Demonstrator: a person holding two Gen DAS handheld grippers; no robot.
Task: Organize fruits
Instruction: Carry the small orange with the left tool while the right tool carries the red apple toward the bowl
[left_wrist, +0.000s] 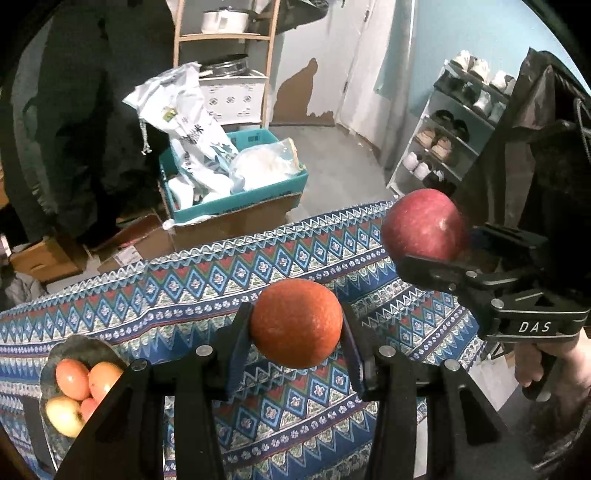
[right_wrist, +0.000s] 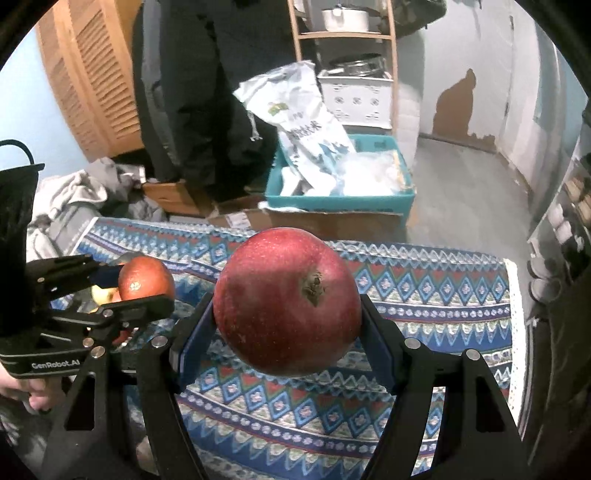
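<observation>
A table (left_wrist: 192, 295) draped in a blue, red and white patterned cloth (right_wrist: 424, 295) fills the lower part of both views. Beyond its far edge, on the floor, a teal crate (left_wrist: 236, 201) sits on a cardboard box and holds a tall white printed sack (left_wrist: 184, 122) and a clear plastic bag. A shoe rack (left_wrist: 443, 140) stands against the blue wall at the right of the left wrist view.

The right tongs (right_wrist: 286, 325) grip a large red apple (right_wrist: 286, 301) by its sides, held up clear of the cloth, with its dark blossom end turned toward the camera. The left tongs (left_wrist: 295, 332) are closed on an orange (left_wrist: 295, 323), likewise held above the cloth. The two fruits are side by side but apart, the apple to the right of the orange.

At the left edge of the table a grey bowl (left_wrist: 83, 349) rests on the cloth, partly hidden behind the left tongs' frame. It holds several small fruits (left_wrist: 74, 380), orange-red and yellow.
</observation>
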